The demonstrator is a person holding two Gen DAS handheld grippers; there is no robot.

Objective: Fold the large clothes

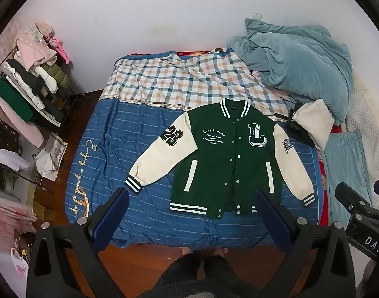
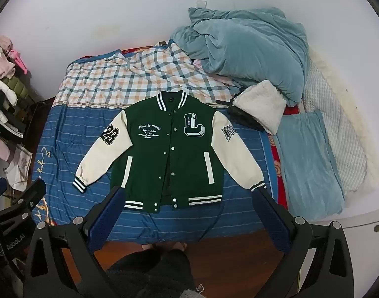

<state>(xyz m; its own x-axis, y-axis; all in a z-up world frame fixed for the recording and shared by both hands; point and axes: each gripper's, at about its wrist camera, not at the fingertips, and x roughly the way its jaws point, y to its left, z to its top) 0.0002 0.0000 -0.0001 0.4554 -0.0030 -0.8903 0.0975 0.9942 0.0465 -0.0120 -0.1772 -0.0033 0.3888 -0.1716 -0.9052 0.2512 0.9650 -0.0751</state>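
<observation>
**Varsity jacket laid out flat, both grippers hovering empty**

Going left to right: at about 9 o'clock there's a clothes rack (image 1: 28, 87) piled with pink, white and green stuff, standing on the wood floor (image 1: 144, 260). Next comes the bed (image 1: 110, 149), with a blue striped cover on the near half and a checked sheet (image 1: 177, 79) up at 12 o'clock. The green jacket (image 1: 214, 164) lies face-up in the middle of the bed, cream sleeves angled outward, collar pointing at 12, hem at 6, front partly unsnapped. Over at 2 o'clock there's a heaped teal blanket (image 1: 301, 57), with a white fluffy cushion (image 1: 313, 121) just below it.

The left gripper (image 1: 192, 213) has its fingers spread wide, nothing between them, above the bed's near edge. The right gripper (image 2: 189, 211) is the same: spread wide, holding nothing.
</observation>
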